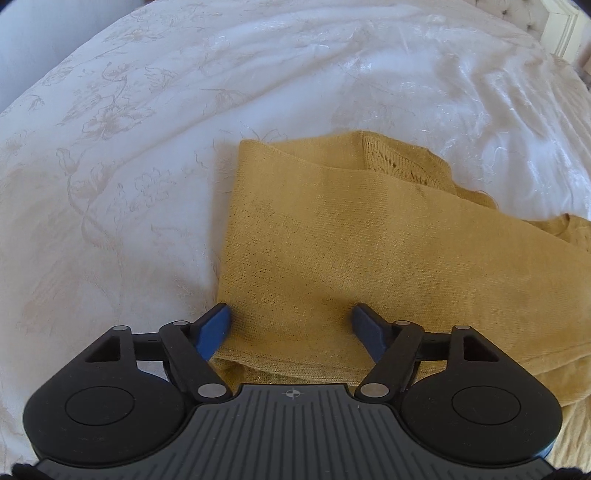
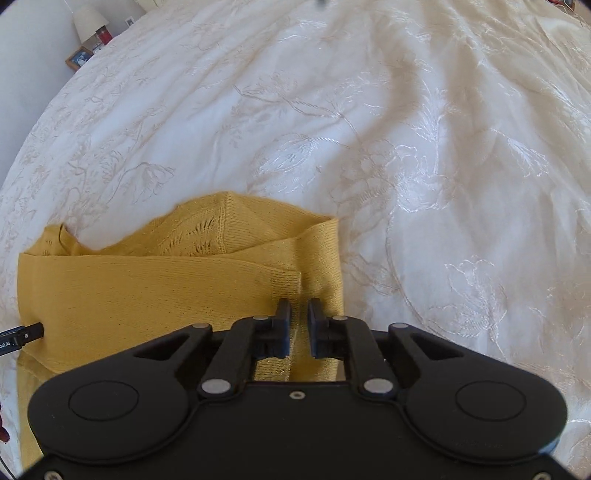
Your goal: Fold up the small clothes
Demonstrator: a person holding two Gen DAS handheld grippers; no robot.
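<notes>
Bed cover (image 2: 369,110): white with a pale embroidered flower pattern, lying wrinkled and filling most of both views.
Light: soft daylight is falling across the folds.
Lamp (image 2: 88,22): white shade standing beyond the bed's far left edge.
Wall (image 2: 33,55): plain, pale.

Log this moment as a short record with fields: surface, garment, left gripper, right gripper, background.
surface: white embroidered bedspread
garment: mustard knit garment, partly folded, lying flat on the bedspread
left gripper: jaws wide apart, tips down on the garment near its left edge, not pinching it
right gripper: jaws nearly together with a narrow gap, a ridge of the garment's fabric between them; pinch not certain
background: lamp beyond the bed's far corner
</notes>
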